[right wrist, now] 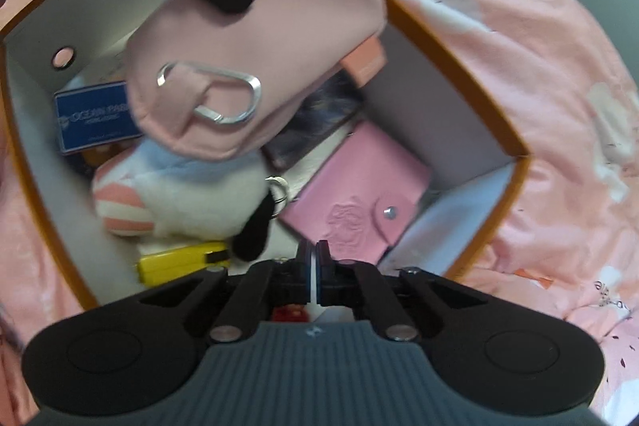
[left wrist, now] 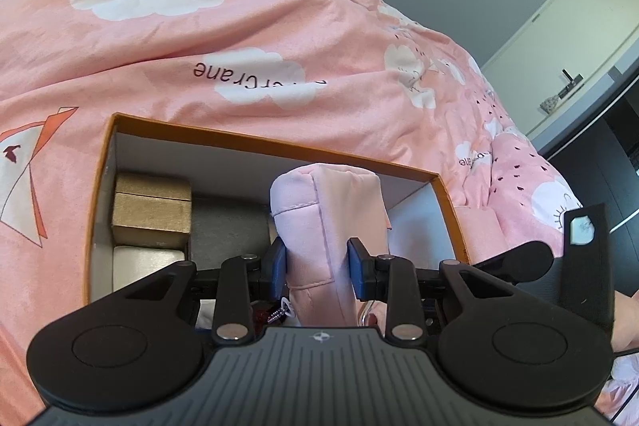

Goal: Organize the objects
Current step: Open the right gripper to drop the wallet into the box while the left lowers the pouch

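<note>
My left gripper (left wrist: 318, 264) is shut on a pale pink fabric pouch (left wrist: 327, 222) and holds it over an open orange-rimmed box (left wrist: 275, 142). In the right wrist view the same pouch (right wrist: 255, 38), with a silver carabiner (right wrist: 223, 94), hangs above the box (right wrist: 451, 38), with the left gripper's black finger across it. My right gripper (right wrist: 314, 258) is shut and empty, just above a pink snap wallet (right wrist: 355, 194) in the box.
The box lies on a bed with a pink cloud-print duvet (left wrist: 239, 26). Inside are a gold box (left wrist: 151, 210), a plush toy (right wrist: 179, 194), a blue card (right wrist: 96, 122), a yellow item (right wrist: 179, 260) and a dark phone-like item (right wrist: 315, 122).
</note>
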Tool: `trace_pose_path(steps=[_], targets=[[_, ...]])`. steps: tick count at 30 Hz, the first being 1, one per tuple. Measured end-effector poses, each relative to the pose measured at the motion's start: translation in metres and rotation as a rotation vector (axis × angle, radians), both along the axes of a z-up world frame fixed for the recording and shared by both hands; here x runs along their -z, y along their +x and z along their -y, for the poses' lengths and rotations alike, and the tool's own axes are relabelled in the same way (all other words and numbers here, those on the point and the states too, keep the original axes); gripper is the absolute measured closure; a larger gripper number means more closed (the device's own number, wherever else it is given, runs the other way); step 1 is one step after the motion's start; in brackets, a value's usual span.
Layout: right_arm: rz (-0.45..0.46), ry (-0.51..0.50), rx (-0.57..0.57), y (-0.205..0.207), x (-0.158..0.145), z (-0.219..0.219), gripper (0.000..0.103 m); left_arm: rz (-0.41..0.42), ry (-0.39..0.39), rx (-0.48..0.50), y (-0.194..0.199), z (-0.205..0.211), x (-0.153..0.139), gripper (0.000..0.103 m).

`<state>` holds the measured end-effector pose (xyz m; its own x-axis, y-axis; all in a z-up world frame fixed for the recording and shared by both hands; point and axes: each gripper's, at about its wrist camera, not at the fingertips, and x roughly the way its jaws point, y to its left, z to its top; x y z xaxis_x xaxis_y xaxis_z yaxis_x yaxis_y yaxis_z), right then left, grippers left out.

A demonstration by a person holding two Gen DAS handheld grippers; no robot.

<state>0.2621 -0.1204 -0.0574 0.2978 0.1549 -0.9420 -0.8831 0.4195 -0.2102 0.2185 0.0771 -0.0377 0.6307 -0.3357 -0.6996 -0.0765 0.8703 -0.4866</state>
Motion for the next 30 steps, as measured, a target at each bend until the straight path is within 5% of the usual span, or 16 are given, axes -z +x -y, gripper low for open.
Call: trace_pose_path(steps=[6, 14, 18, 26, 30], targets=[[-0.023, -0.081, -0.003, 0.009, 0.027, -0.009, 0.102, -0.005, -0.037, -0.008, 0.001, -0.004, 0.001, 0.067], [0.015, 0.042, 0.048, 0.02, 0.031, -0.009, 0.102, -0.022, -0.052, -0.018, 0.004, -0.006, 0.004, 0.067], [-0.06, 0.059, 0.084, 0.028, 0.027, -0.003, 0.102, -0.023, -0.047, -0.012, 0.004, -0.005, 0.003, 0.067], [-0.088, -0.081, -0.006, 0.017, 0.044, -0.011, 0.102, -0.033, -0.06, -0.005, 0.006, 0.001, 0.006, 0.067], [-0.062, -0.031, -0.008, 0.019, 0.049, -0.012, 0.102, -0.042, -0.048, -0.007, 0.006, 0.001, 0.006, 0.067]])
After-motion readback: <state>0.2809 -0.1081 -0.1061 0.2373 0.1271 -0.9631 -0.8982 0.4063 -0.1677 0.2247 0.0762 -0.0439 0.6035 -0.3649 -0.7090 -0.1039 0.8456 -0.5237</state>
